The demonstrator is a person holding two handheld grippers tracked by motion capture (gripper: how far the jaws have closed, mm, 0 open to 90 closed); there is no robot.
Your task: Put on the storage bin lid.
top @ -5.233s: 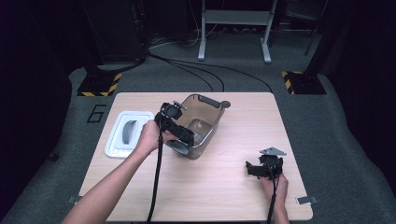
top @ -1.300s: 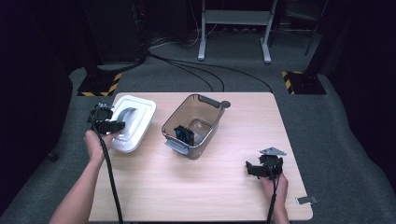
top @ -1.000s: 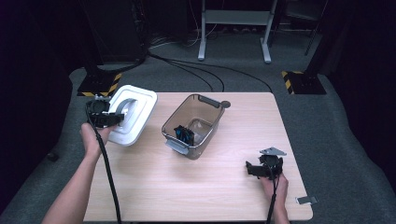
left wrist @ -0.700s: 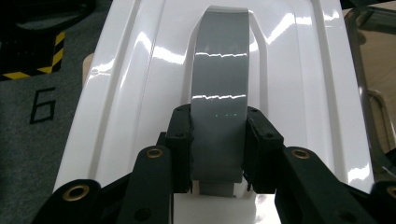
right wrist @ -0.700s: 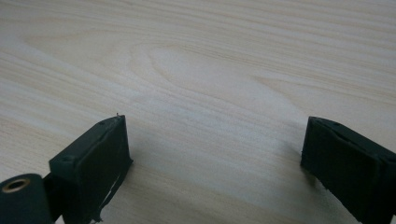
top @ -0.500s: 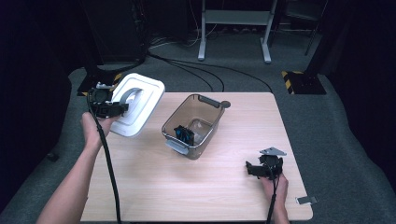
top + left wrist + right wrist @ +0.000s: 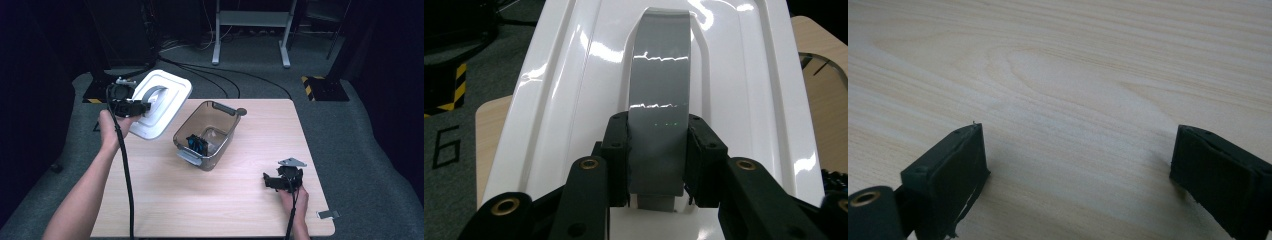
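A white lid (image 7: 159, 103) with a grey handle (image 7: 659, 85) is held up off the table at the left, tilted. My left gripper (image 7: 141, 106) is shut on that grey handle; in the left gripper view its gripper (image 7: 657, 150) clamps the strap from both sides. A clear smoky container (image 7: 206, 134) stands open in the table's middle with a dark blue-black object (image 7: 197, 144) inside. My right gripper (image 7: 269, 181) rests low on the table at the front right, open, with bare wood between its fingers (image 7: 955, 165).
The wooden table (image 7: 240, 200) ends near the right hand; a small grey tag (image 7: 329, 214) lies at its front right corner. Black cables and a metal stand (image 7: 250, 30) lie on the floor behind. Yellow-black floor markers (image 7: 320, 87) sit past the far edge.
My left gripper let go of the container, moved left, took hold of the white lid's handle and lifted it up off the table, tilting it. The right gripper stayed still.
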